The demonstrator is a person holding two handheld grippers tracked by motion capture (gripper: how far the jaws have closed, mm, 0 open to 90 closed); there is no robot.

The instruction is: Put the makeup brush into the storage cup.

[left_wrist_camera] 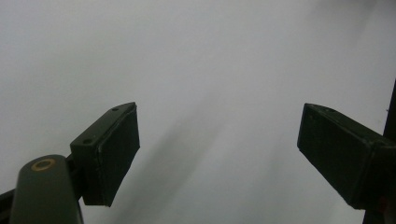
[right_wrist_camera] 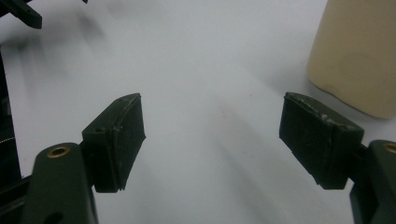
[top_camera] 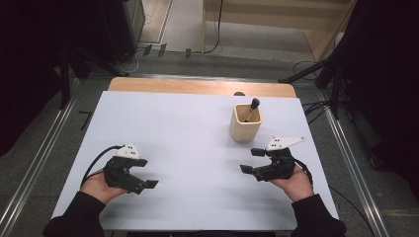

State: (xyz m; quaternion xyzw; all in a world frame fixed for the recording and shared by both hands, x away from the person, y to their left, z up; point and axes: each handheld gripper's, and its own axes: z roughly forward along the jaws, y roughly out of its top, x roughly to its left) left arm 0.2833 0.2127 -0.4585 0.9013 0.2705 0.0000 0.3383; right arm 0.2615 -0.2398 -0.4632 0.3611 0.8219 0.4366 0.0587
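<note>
Cup: the beige cup (top_camera: 245, 124) stood on the white counter (top_camera: 188, 143), a black-tipped tool (top_camera: 253, 108) inside.
Right claw (top_camera: 251, 160): released, near the cup.
Left claw (top_camera: 146, 173): released, well apart from it.

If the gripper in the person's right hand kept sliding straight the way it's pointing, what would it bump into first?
Probably nothing soon: the right gripper points across bare white table toward the left gripper. The beige cup sits off to its side.

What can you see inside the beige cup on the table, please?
A dark-handled utensil leans inside the beige cup, its rounded top sticking out above the rim. Its lower end and the cup's bottom are hidden by the wall.
</note>
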